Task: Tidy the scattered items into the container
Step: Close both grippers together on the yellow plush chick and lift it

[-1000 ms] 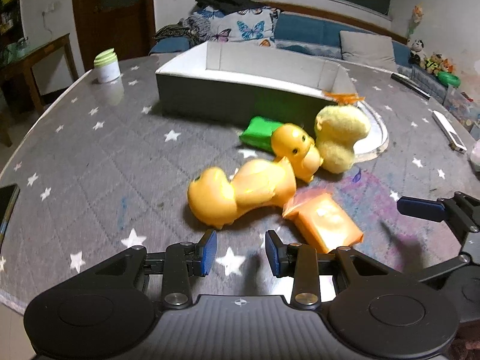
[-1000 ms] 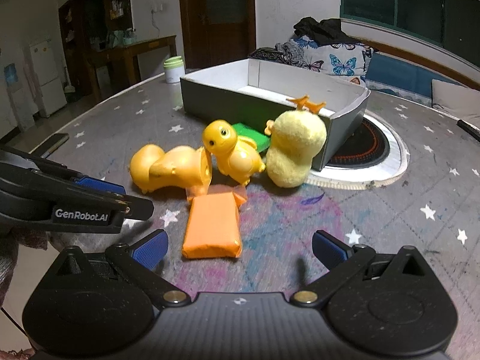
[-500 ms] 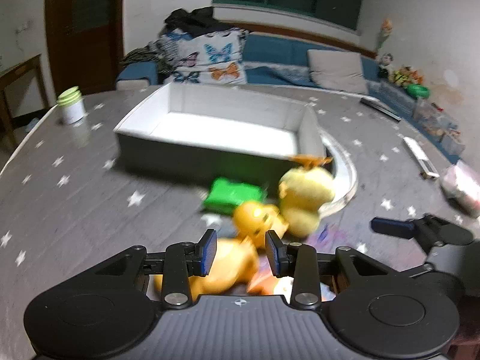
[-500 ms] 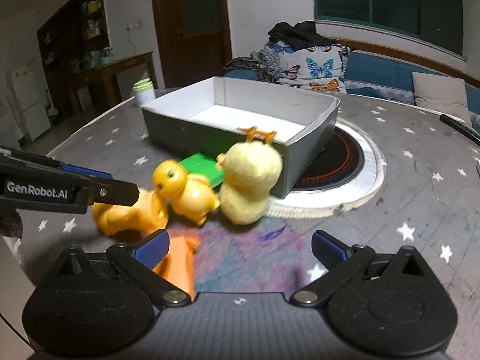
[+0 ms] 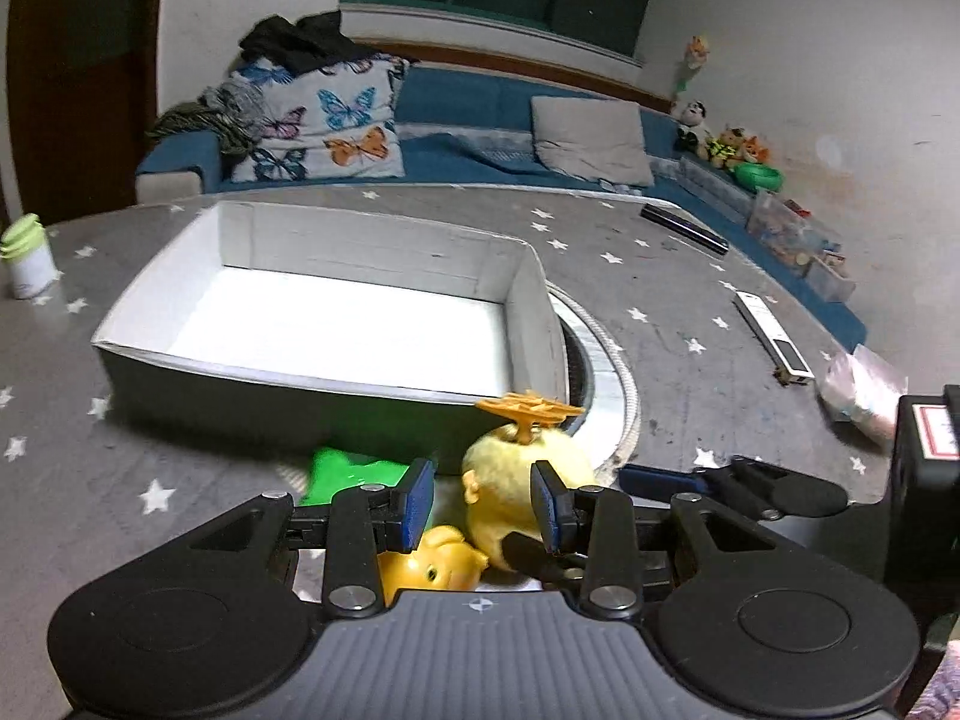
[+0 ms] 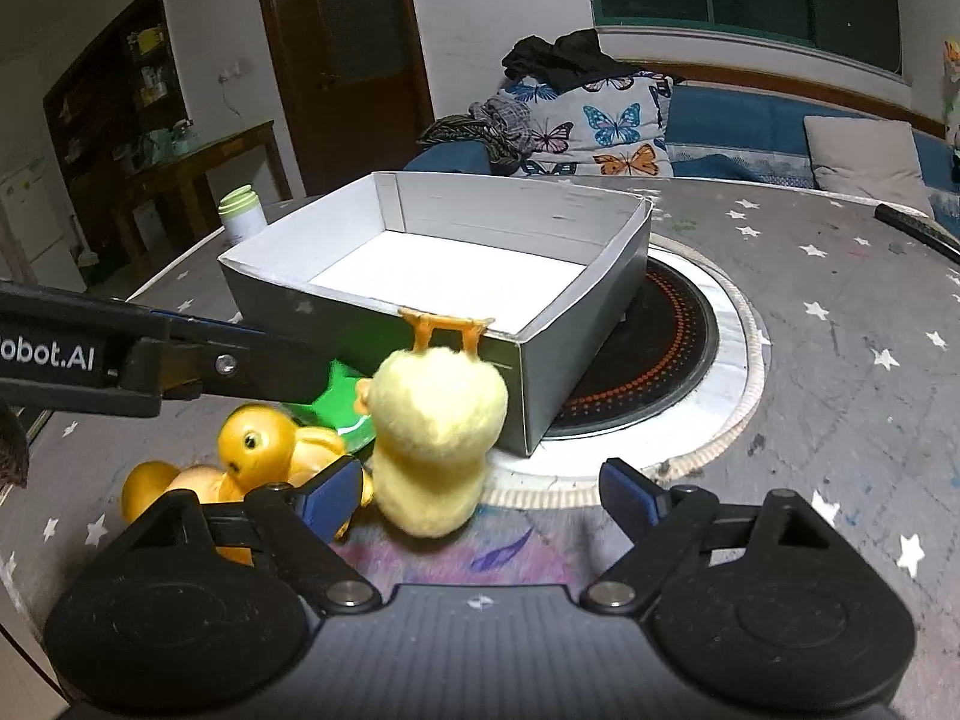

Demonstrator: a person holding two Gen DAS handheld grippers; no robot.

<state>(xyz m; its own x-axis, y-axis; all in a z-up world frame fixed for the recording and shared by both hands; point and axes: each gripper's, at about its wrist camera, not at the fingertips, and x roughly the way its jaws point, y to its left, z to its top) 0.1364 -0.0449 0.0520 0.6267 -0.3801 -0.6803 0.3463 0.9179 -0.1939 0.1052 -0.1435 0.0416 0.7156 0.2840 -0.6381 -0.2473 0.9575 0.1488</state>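
Note:
A grey box with a white inside [image 5: 528,300] [image 6: 618,252] stands on the starred table. In front of it lie a fuzzy yellow chick with orange feet up [image 5: 516,468] [image 6: 438,420], an orange rubber duck [image 5: 432,564] [image 6: 258,444], another orange toy [image 6: 156,480] and a green item [image 5: 342,474] [image 6: 336,402]. My left gripper [image 5: 480,504] is open above the duck and chick, holding nothing. My right gripper [image 6: 480,492] is wide open just before the chick, empty.
A green-lidded white jar [image 5: 24,258] [image 6: 240,216] stands left of the box. A round black hob with a white ring [image 6: 672,348] lies under the box's right end. A remote [image 5: 774,342], a black bar [image 5: 684,228] and a plastic bag [image 5: 864,384] lie at right.
Both grippers have risen and moved forward toward the box. The toys have slid low in both views; the flat orange packet has dropped out of sight. Jaw openings are unchanged.

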